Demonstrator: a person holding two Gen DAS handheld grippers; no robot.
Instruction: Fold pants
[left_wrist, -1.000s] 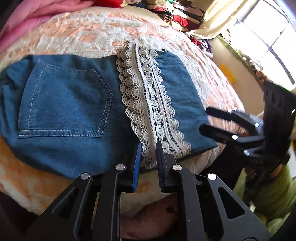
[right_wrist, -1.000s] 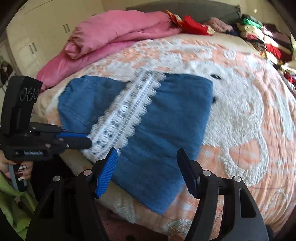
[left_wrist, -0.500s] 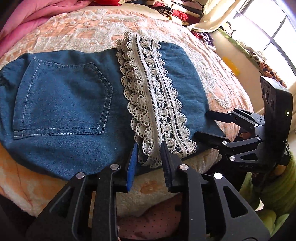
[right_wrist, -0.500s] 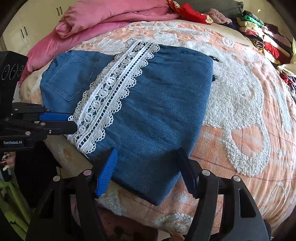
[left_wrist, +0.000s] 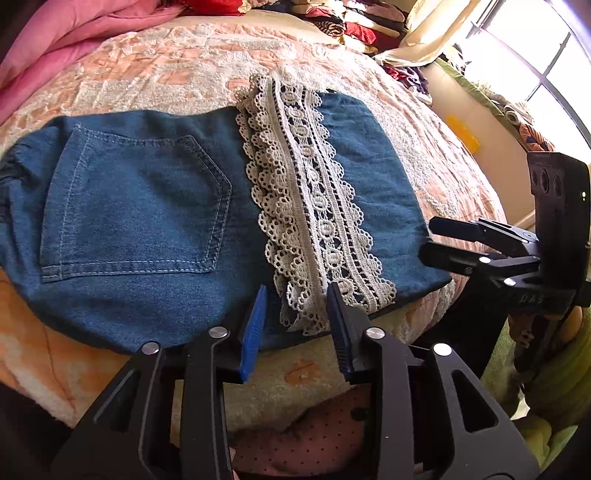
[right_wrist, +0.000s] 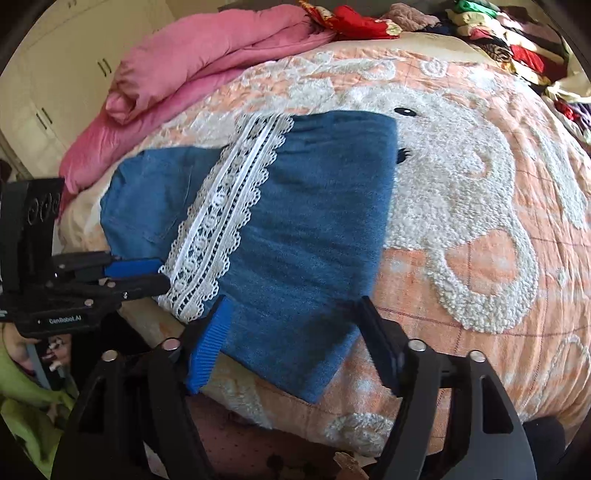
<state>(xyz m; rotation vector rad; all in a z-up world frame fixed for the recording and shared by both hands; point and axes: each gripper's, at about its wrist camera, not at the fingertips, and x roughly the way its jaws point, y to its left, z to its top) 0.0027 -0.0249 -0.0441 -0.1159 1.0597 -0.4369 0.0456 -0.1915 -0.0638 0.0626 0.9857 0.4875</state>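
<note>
Left wrist view: left gripper (left_wrist: 295, 317) and right gripper (right_wrist: 291, 332), both released, flank folded pants (left_wrist: 147, 221) near the bed (right_wrist: 480, 258) edge for gripping.

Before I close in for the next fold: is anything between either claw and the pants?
Nothing visible. The left claw sits open at the lace strip's near end; the right claw is open at the pants' near edge.
</note>
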